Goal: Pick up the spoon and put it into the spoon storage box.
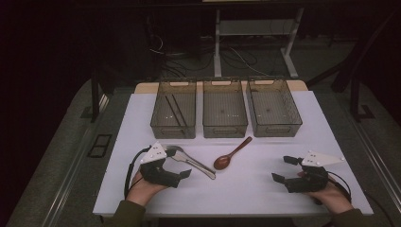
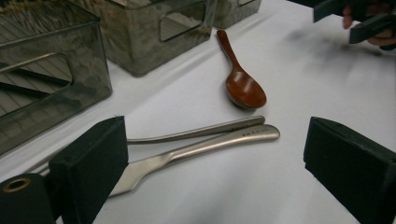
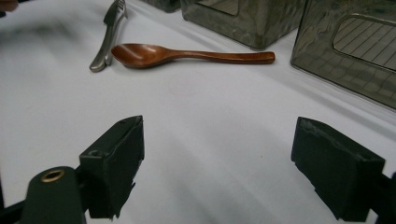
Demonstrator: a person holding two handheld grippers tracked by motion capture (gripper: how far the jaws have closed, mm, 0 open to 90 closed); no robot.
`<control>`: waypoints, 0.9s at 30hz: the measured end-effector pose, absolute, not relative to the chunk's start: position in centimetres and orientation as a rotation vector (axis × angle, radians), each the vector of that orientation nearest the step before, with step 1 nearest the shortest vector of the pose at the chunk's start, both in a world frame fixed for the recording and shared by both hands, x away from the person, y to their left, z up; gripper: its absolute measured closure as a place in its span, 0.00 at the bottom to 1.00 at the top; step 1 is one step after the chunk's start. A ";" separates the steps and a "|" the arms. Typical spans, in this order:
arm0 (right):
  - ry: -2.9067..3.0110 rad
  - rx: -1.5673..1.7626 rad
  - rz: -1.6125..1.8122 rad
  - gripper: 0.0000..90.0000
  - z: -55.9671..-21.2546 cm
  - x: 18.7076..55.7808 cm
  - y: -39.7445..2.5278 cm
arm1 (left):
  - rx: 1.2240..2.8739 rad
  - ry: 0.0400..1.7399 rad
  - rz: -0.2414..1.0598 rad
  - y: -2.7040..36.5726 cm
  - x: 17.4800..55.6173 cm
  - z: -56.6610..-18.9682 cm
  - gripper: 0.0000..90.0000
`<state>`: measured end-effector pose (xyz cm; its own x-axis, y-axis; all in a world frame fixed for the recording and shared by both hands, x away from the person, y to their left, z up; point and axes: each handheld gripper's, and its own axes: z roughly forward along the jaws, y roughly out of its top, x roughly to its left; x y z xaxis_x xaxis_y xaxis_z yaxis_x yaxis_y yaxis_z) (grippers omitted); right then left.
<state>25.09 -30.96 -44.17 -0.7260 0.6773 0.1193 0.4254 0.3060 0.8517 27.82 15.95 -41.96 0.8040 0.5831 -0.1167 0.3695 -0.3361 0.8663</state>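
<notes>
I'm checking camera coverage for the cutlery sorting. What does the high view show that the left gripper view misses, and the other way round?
High view alone: all three bins in a row, two dark chopsticks in the left bin, and the person's left hand.

Left gripper view alone: the two metal utensils as separate handles lying side by side, seen close between its open jaws.

Both: the brown wooden spoon, the white tabletop and the open right gripper.
</notes>
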 end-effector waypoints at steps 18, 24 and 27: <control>2.306 1.027 1.402 0.18 -44.3 25.1 -30.8 | 1.976 0.678 0.244 11.7 31.8 -40.8 0.19; 2.307 1.026 1.399 0.18 -44.3 25.1 -30.8 | 1.983 0.670 0.229 10.1 33.0 -41.0 0.34; 2.303 1.024 1.404 0.18 -44.2 25.1 -30.8 | 1.992 0.669 0.213 9.0 33.7 -41.2 0.49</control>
<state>25.07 -30.79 -44.24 -0.7193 0.6810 0.1373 0.4342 0.2863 0.8541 33.71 9.02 -41.21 0.8326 0.5391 -0.1274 0.3665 -0.3635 0.8565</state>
